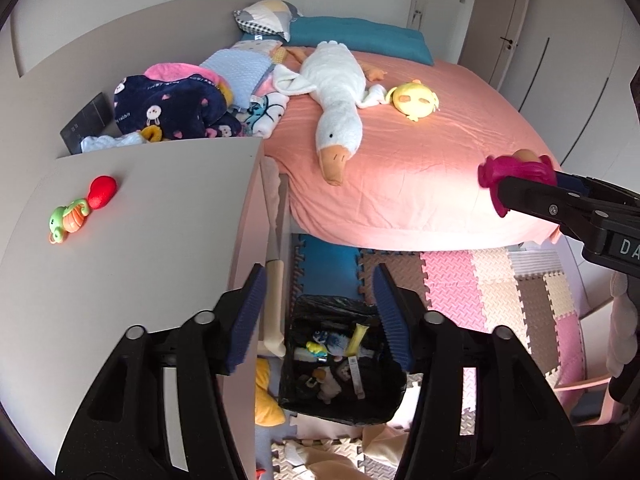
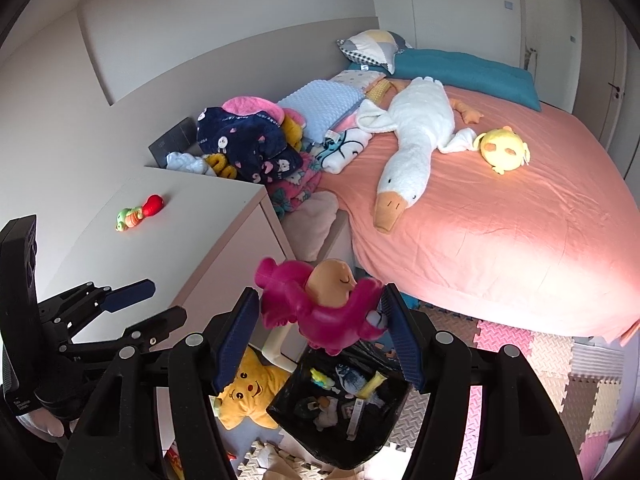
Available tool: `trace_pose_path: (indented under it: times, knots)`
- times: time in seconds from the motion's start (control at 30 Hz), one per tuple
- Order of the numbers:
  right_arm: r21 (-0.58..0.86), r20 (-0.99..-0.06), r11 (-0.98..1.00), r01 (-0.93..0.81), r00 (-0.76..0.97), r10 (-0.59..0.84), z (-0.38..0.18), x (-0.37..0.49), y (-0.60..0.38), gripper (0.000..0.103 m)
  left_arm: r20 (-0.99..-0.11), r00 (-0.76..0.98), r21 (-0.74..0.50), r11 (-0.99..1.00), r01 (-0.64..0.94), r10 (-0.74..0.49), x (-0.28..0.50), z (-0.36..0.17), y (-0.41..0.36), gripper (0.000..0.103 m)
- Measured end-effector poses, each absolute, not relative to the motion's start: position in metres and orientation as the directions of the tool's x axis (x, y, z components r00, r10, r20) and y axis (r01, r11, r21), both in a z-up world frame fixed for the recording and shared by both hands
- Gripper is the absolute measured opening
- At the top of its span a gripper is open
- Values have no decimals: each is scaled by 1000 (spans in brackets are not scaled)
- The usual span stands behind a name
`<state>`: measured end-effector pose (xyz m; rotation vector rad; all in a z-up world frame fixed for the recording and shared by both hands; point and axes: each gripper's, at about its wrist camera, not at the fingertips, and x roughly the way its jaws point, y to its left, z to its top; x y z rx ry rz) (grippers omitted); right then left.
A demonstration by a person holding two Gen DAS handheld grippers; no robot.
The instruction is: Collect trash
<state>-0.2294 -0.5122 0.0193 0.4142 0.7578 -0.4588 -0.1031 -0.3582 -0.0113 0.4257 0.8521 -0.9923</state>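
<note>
Right gripper [image 2: 320,312] has a magenta plush toy [image 2: 320,312] pinched between its blue pads, and it's held right above the black-lined trash bin [image 2: 344,408] on the floor, so my read is it's lined up for a drop. Toy sits a bit crooked, one side bulging out past the left pad, the tan face part poking up top. Bin's already got stuff in it: a yellow tube, some wrappers, small bits I can't make out.

Left gripper [image 1: 320,316] is holding nothing, jaws standing apart, and it's also aimed down at the bin [image 1: 344,360], probably just done there or waiting.

Moving outward, a yellow star plush [image 2: 248,396] lies on the foam mat [image 2: 552,364] just beside the bin. On the grey cabinet top [image 1: 152,208] there's a little red and green toy [image 1: 84,208], untouched. Bed [image 1: 420,152] has the big goose plush [image 1: 336,100] and a yellow chick [image 1: 414,98], well apart from the bin.
</note>
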Motion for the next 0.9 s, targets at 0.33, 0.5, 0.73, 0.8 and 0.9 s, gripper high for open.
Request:
trace_pose_path:
  times: [0.33, 0.5, 0.73, 0.8, 0.9]
  knots:
    - [194, -658, 793, 578, 676, -331, 40, -239, -516, 81, -755, 337, -58, 569, 820, -562, -89, -2, -342, 97]
    - [196, -658, 799, 568, 681, -322, 40, -235, -511, 81, -757, 341, -53, 572, 819, -557, -87, -3, -337, 97]
    - [197, -661, 817, 542, 689, -297, 40, -222, -499, 81, -756, 355, -47, 588, 808, -550, -80, -2, -325, 97]
    - [198, -662, 822, 534, 691, -290, 39, -217, -495, 81, -757, 361, -46, 596, 802, -545, -76, -2, -321, 97]
    - [199, -663, 831, 520, 695, -277, 38, -208, -489, 81, -756, 372, -45, 609, 792, -538, -70, -2, -312, 97]
